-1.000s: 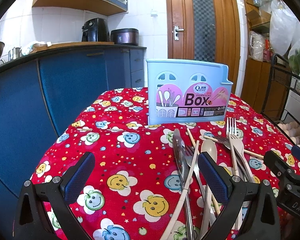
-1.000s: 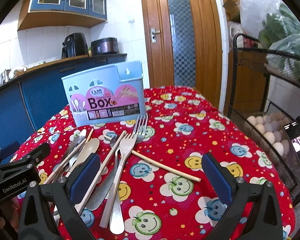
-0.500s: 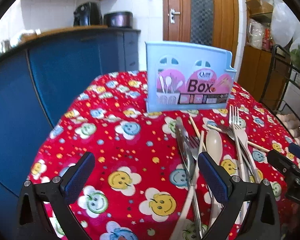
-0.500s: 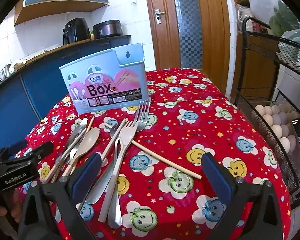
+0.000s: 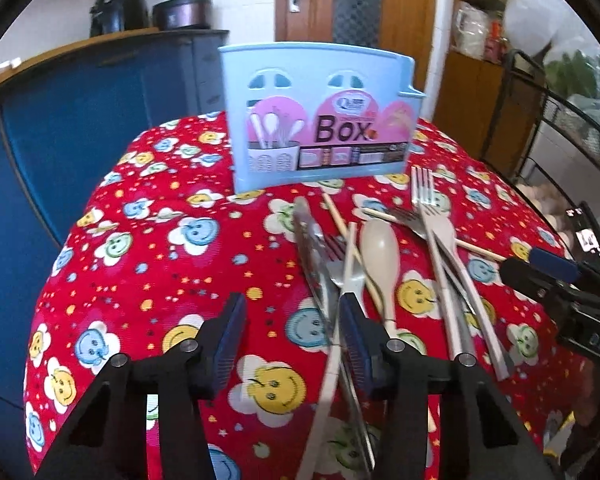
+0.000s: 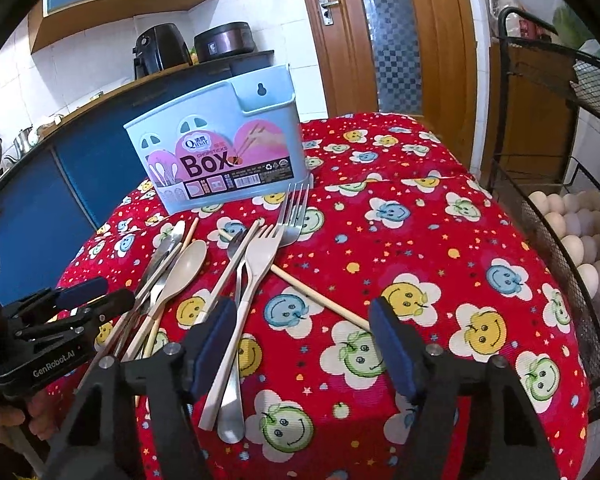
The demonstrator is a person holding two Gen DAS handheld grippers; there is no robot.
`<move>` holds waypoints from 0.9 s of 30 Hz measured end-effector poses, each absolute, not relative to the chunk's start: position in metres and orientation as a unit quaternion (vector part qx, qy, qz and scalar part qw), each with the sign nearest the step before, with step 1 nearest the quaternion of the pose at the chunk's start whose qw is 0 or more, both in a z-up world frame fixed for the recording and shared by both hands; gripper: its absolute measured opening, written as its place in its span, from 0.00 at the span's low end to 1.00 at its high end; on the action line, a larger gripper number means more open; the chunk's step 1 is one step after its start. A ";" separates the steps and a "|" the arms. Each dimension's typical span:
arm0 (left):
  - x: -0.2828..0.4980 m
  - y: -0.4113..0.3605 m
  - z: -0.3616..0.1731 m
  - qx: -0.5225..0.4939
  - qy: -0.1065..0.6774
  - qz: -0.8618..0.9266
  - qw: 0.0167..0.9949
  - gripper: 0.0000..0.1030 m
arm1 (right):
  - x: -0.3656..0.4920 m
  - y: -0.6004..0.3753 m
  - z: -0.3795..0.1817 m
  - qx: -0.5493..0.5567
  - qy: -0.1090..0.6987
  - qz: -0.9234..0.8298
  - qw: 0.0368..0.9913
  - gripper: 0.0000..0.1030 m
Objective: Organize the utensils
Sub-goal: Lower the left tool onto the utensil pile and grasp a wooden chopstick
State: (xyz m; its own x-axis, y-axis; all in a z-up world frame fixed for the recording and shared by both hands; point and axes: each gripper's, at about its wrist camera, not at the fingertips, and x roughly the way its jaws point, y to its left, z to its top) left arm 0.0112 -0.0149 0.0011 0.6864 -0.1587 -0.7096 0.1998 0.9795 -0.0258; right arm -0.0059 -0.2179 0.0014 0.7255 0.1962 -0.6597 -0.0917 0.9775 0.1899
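Right wrist view: red smiley-flower tablecloth (image 6: 440, 248) before a wooden door (image 6: 384, 32) and blue cabinets (image 6: 80, 160); right gripper (image 6: 302, 340) and left gripper (image 5: 290, 336) both gape, empty.

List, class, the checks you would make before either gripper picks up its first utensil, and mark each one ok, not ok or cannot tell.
1. Blue box stands upright on the table: ok.
2. Box compartments free to take utensils: cannot tell, its inside is hidden.
3. Left gripper open and holding nothing: ok.
4. Right gripper open and holding nothing: ok.
5. Utensils separated for a clean grasp: not ok; the beige spoon, chopsticks and forks overlap in a pile.
6. Loose chopstick lies clear of the pile at its near end: ok.
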 end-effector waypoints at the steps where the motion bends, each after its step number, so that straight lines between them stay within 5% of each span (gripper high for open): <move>1: 0.010 -0.017 0.002 0.033 0.383 -0.102 0.917 0.46 | -0.006 -0.218 0.001 0.073 0.363 0.081 0.925 0.67; 10: 0.009 -0.044 0.002 0.090 0.390 -0.150 0.904 0.09 | -0.004 -0.220 -0.002 0.081 0.380 0.093 0.917 0.62; 27: 0.017 -0.022 0.015 0.017 0.378 -0.143 0.915 0.04 | 0.004 -0.218 0.006 0.090 0.391 0.117 0.908 0.61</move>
